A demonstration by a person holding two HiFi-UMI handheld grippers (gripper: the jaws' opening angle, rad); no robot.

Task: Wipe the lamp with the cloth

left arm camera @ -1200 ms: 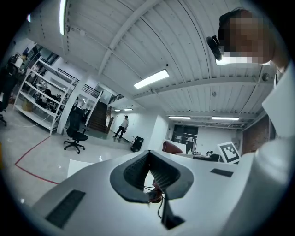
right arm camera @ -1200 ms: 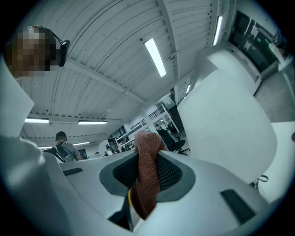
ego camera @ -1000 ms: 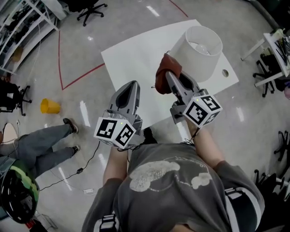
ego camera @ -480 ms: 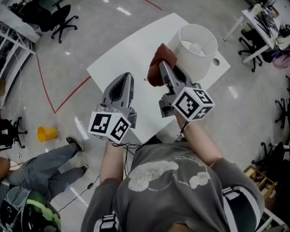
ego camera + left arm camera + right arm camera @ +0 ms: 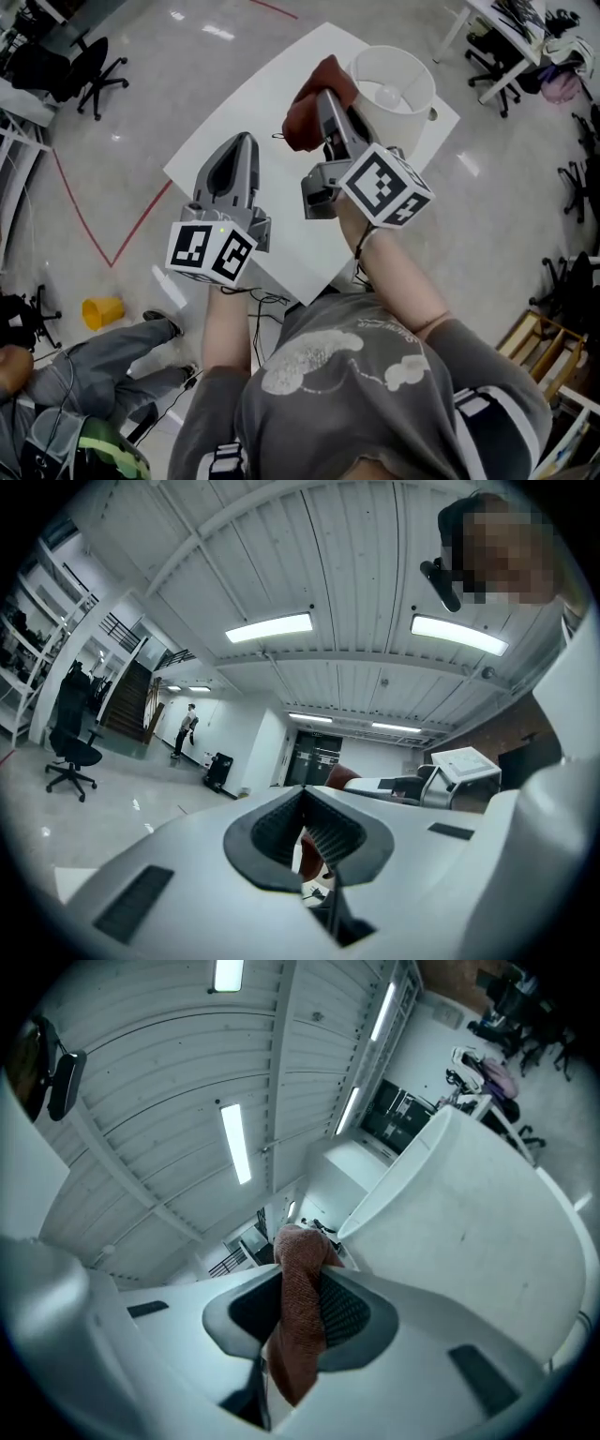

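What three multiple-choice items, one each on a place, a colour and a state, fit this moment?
1. Where is the cloth relative to the lamp?
A. Inside the lamp
B. Beside the lamp, held in the right hand-held gripper
C. Under the lamp

2. What colour is the cloth?
A. Reddish-brown
B. Green
C. White

3. How is the left hand-held gripper?
A. Shut on the cloth
B. Wide open
C. Shut and empty

Answers:
1 B: the head view shows the cloth clamped in that gripper at the lamp's side.
2 A: the head view and the right gripper view both show that colour.
3 C: the left gripper view shows its jaws together with nothing between them.
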